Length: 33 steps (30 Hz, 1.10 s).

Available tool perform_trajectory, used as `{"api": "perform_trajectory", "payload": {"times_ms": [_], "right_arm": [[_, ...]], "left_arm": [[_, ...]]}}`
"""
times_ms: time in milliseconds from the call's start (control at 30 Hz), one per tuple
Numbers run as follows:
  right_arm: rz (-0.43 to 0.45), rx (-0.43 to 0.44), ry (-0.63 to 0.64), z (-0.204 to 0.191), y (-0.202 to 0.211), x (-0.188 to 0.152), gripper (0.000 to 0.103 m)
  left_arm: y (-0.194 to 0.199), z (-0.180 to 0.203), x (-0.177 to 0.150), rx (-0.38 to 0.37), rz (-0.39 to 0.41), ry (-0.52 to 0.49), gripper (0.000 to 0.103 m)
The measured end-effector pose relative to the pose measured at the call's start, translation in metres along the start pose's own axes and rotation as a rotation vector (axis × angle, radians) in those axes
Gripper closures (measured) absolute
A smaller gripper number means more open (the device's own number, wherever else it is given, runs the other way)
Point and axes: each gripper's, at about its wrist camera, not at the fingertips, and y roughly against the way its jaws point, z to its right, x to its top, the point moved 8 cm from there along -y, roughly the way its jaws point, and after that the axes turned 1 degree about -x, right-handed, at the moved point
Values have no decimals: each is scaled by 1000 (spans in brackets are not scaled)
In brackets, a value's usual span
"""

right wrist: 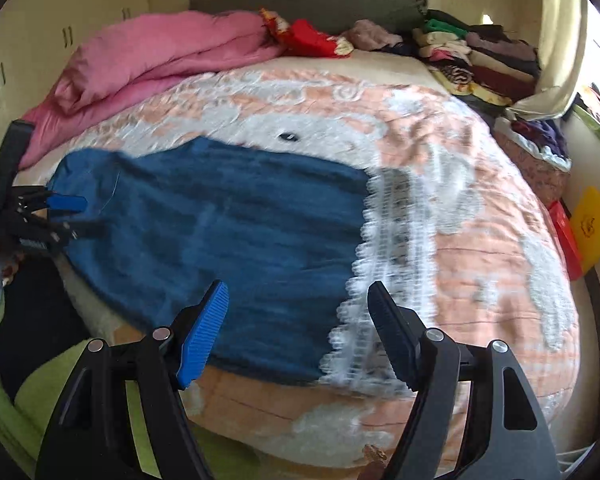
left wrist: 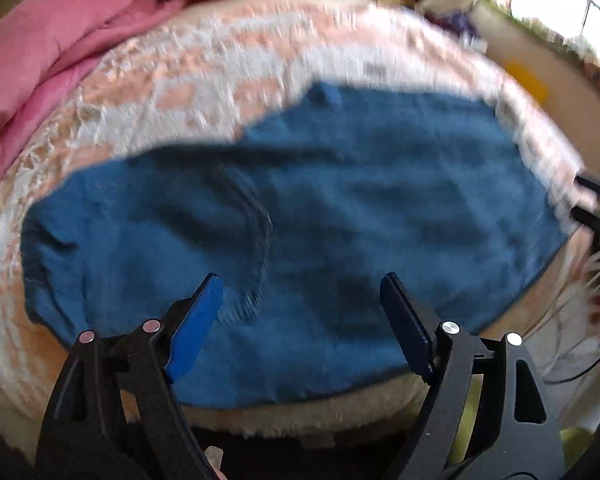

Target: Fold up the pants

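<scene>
Hovering over the bed with both tongs empty. Far left: bunched pink quilt (right wrist: 148, 60) at the head end, not in play. My left tongs (left wrist: 300, 316) are spread wide, gripping nothing, above the near edge of the blue knit pants (left wrist: 292, 216). The pants lie flat across the peach-and-white patterned bedspread (right wrist: 480, 240), close to the near side of the bed, already looking doubled over, though blur hides the seams. To the right, a white lace trim (right wrist: 372, 280) runs along the pants' end; my right tongs (right wrist: 298, 328) hang over it, also spread apart and empty. Far right: stacked folded clothes (right wrist: 480, 60) by the window.

Handling guess: soft, light, limp fabric, will sag and drag on the bedspread. Lace looks snag-prone. I'd pinch both corners of one end, biting through every layer.
</scene>
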Motion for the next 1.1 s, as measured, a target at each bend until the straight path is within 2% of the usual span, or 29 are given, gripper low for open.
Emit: {"api": "perform_trajectory", "payload": {"times_ms": [100, 167, 200, 267, 500, 667, 1000, 1100], "right_arm": [[-70, -37, 7, 0, -21, -10, 32], [-152, -85, -14, 15, -35, -27, 33], [-171, -81, -33, 22, -38, -34, 34], [-151, -39, -73, 27, -34, -40, 34], [-145, -31, -92, 24, -28, -38, 33], [-88, 16, -138, 22, -3, -33, 27], [11, 17, -155, 26, 41, -17, 17], [43, 13, -162, 32, 52, -13, 17]], "left_arm": [[-12, 6, -13, 28, -54, -22, 25], [-10, 7, -16, 25, -54, -22, 24], [-10, 6, -17, 15, -53, -17, 24], [-10, 5, -18, 8, -53, -10, 24], [-5, 7, -16, -10, -41, 1, 22], [13, 12, -14, -21, 4, 10, 12], [50, 27, -1, -20, 87, -12, 10], [57, 33, 5, -21, 106, -23, 10]]}}
